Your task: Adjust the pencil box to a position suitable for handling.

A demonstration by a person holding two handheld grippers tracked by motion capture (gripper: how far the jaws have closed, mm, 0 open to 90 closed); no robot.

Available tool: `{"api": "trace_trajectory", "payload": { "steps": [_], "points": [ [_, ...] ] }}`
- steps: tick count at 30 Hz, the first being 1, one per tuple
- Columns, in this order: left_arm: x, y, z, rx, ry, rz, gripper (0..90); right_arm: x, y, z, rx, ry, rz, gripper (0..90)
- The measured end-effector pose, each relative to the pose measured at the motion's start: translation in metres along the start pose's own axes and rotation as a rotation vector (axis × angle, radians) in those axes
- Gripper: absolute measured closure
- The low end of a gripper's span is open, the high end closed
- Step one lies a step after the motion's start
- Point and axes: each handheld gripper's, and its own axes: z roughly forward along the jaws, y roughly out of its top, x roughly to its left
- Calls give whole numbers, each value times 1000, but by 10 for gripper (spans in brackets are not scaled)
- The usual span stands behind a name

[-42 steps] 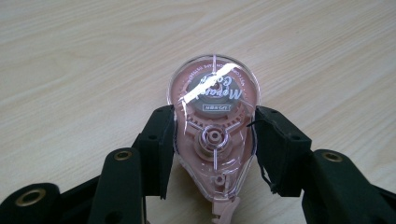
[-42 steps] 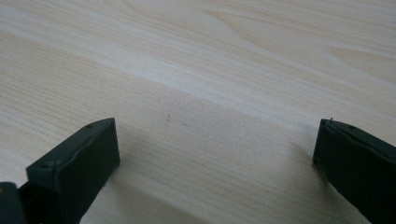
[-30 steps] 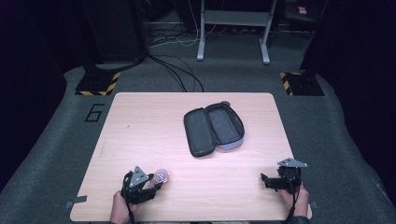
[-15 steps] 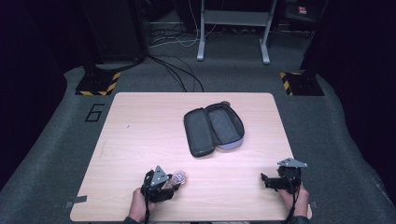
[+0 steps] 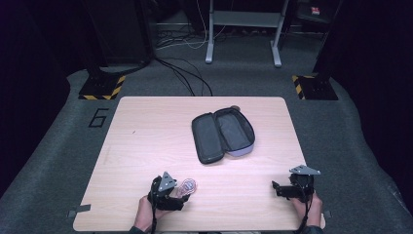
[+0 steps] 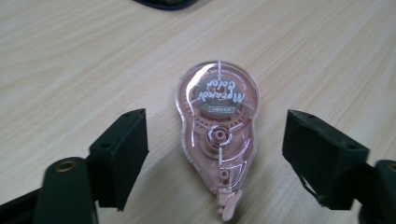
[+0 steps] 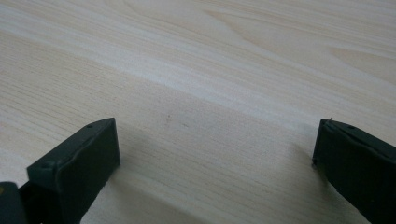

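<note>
Where the near edge of the wooden table [image 5: 146,146] meets the person's hands, the left gripper [image 5: 181,194] sits low at the front left, held by the left hand [image 5: 144,218]. Its jaws stand wide apart and grip nothing. In the left gripper view, a pink, clear-shelled correction tape dispenser [image 6: 218,135] lies flat on the wood between the two black jaws, with a gap on either side and no contact with either jaw. Its narrow tip points toward the camera; its rounded, lettered end points away. In the high view the dispenser [image 5: 187,186] lies just beside the left gripper's front.

At the front right, the right gripper [image 5: 278,189] rests near the table's edge in the right hand [image 5: 308,207], a grey three-cornered plate on top. The right gripper view shows its jaws spread wide over bare wood, holding nothing.

Farther back, near the table's centre and well apart from both grippers, a dark zip case [image 5: 223,134] lies opened flat, both halves facing up. Beyond the table, cables [image 5: 182,73] trail across the grey floor.
</note>
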Motion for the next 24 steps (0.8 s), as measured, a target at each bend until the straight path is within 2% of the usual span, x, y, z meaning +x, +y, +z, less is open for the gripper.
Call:
{"api": "trace_trajectory", "payload": {
  "steps": [1,3,4,5,7,8,9,10,11,12,13,14,15,16,17,18,19,20,21,22,24],
  "points": [
    [0,0,0,0,0,0,184,0,0,0,3,2,-1,0],
    [4,-1,-11,-14,10,-23,165,0,0,0,2,1,-1,0],
    [10,-3,-20,-32,45,-26,150,0,0,0,2,1,-1,0],
    [10,-3,-20,-32,45,-26,147,0,0,0,2,1,-1,0],
    [25,-10,-35,-45,89,-59,137,0,0,0,2,1,-1,0],
    [31,-13,-39,-52,111,-92,133,0,0,0,2,1,-1,0],
    [31,-13,-39,-52,111,-92,122,0,0,0,2,1,-1,0],
    [44,-22,-47,-68,145,-158,115,0,0,0,2,1,-1,0],
    [44,-22,-47,-68,145,-158,112,0,0,0,2,1,-1,0],
    [56,-34,-53,-86,186,-212,109,0,0,0,2,1,-1,0],
    [62,-39,-56,-72,203,-231,106,0,0,0,2,1,-1,0],
    [67,-45,-57,-68,230,-253,101,0,0,0,2,1,-1,0],
    [67,-45,-57,-68,230,-253,100,0,0,0,2,1,-1,0],
    [78,-55,-57,-51,294,-291,100,0,0,0,2,2,-1,0],
    [78,-55,-57,-51,294,-291,96,0,0,0,2,2,-1,0],
    [86,-62,-56,-24,323,-322,96,0,0,0,2,1,-1,0],
    [86,-62,-56,-24,323,-322,96,0,0,0,2,1,-1,0],
    [90,-66,-54,-16,355,-341,95,0,0,0,2,1,-1,0],
    [90,-66,-54,-16,355,-341,92,0,0,0,2,1,-1,0],
    [93,-67,-53,-21,371,-363,89,0,0,0,2,1,-1,0],
    [95,-66,-53,-18,377,-358,89,0,0,0,2,1,-1,0]
  ]
}}
